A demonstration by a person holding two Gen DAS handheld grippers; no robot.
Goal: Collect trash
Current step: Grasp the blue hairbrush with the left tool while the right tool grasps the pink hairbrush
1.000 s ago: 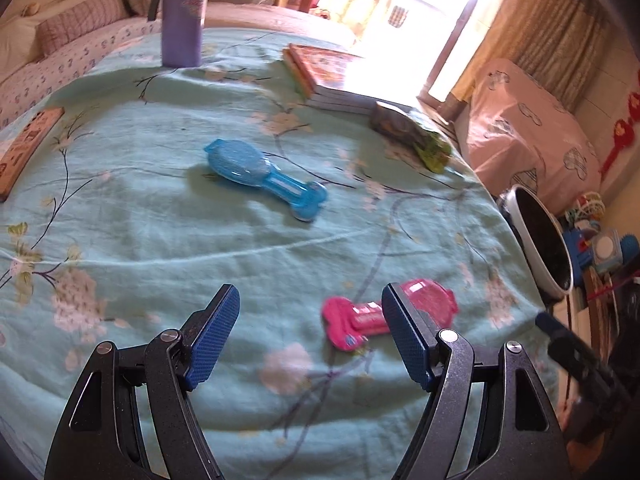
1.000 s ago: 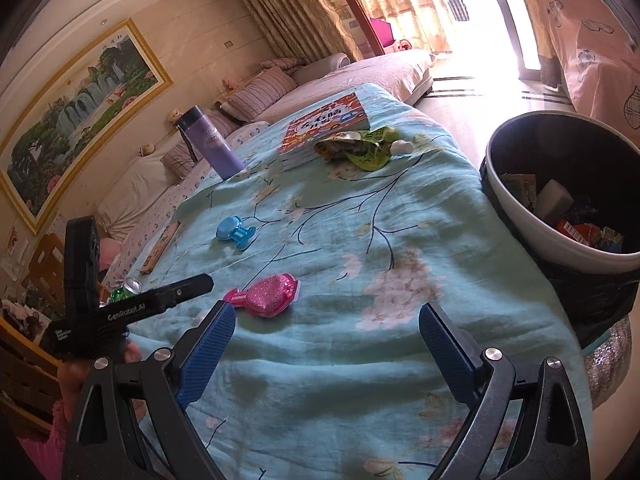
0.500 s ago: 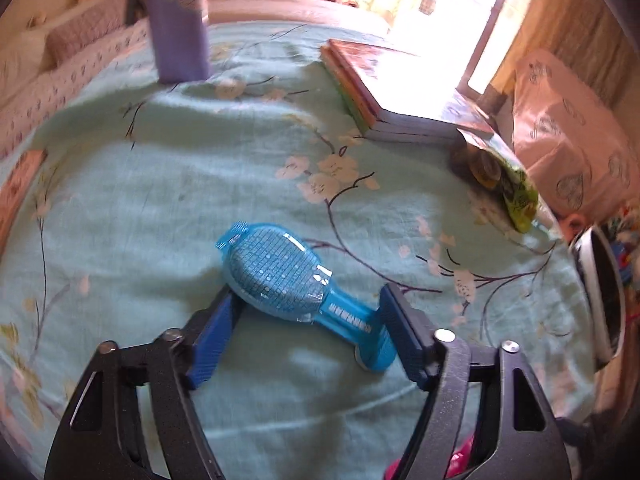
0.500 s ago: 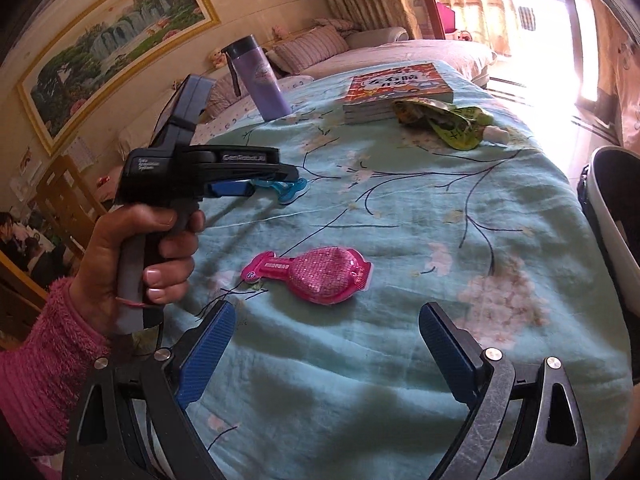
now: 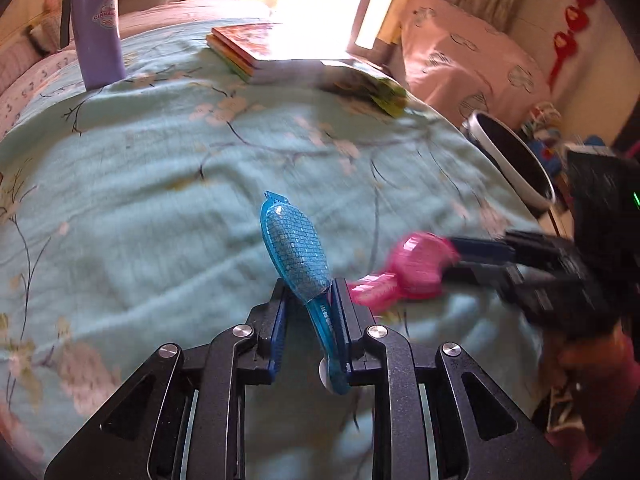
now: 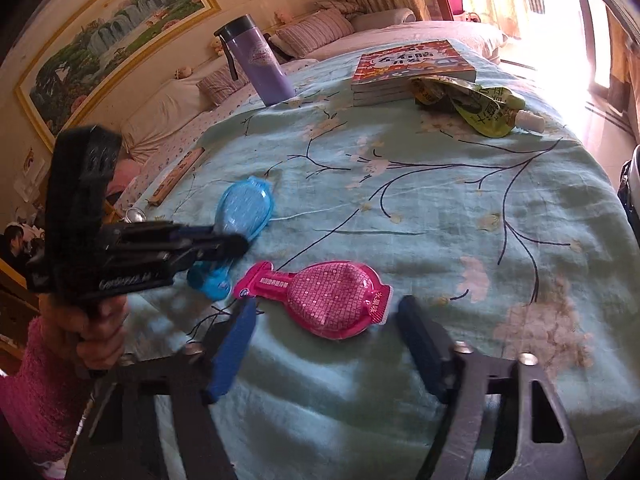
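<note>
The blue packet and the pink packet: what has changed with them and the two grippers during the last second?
The left gripper came forward and is closing on the blue packet, now tilted up between its pads. The right gripper moved up to the pink packet and is closing around it. Bottle, books and green pouch stayed.

Table under a pale turquoise floral cloth point(image 6: 460, 208)

A purple flask point(image 6: 260, 64) stands upper left of centre, a stack of books point(image 6: 412, 70) at top, a green pouch point(image 6: 472, 100) just right of it; a blue packet point(image 6: 244, 208) lies centre left, a pink packet point(image 6: 324, 300) lower centre, a wooden strip point(image 6: 176, 178) at the left edge.
</note>
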